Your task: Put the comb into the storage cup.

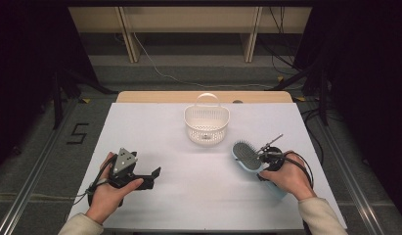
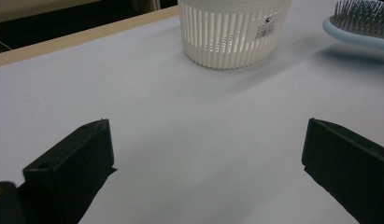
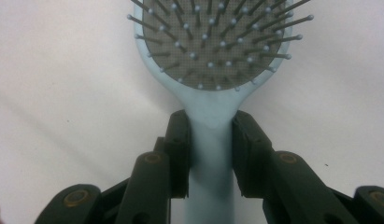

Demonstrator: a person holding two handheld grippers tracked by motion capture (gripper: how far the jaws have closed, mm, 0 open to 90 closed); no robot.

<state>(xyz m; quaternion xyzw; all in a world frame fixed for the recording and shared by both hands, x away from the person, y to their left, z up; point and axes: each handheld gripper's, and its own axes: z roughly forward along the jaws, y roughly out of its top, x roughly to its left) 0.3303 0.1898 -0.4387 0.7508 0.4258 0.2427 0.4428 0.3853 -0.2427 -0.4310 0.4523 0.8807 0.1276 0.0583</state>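
Hairbrush (image 3: pixel 213 51) in our right tool (image 3: pixel 210 149), jaws closed on the pale blue neck just below the bristle pad; bristles face up. In the high view we hold the hairbrush (image 1: pixel 247 155) lifted right of centre on the table (image 1: pixel 198 196), head pointing far-left toward the white slatted basket (image 1: pixel 207 125). Our left tool (image 2: pixel 203 154) rests low at the near left, jaws spread wide and holding nothing; the left tool (image 1: pixel 150 177) lies well apart from both basket and brush. We judge the work in hand is carrying the brush to the basket. Risks: the grip sits on a narrow, smooth neck, so the heavier head could pivot or slip between the jaws if we swing fast; the head looks nearly as wide as the basket mouth, so it could catch the rim or the arched handle (image 1: pixel 208 98) and tip or shove the light basket. The basket stands near the far edge of the table, so a push could send it off that side. Open table lies between brush and basket and across the middle, room for a clear approach. The right edge is close to our right hand (image 1: pixel 289 177).
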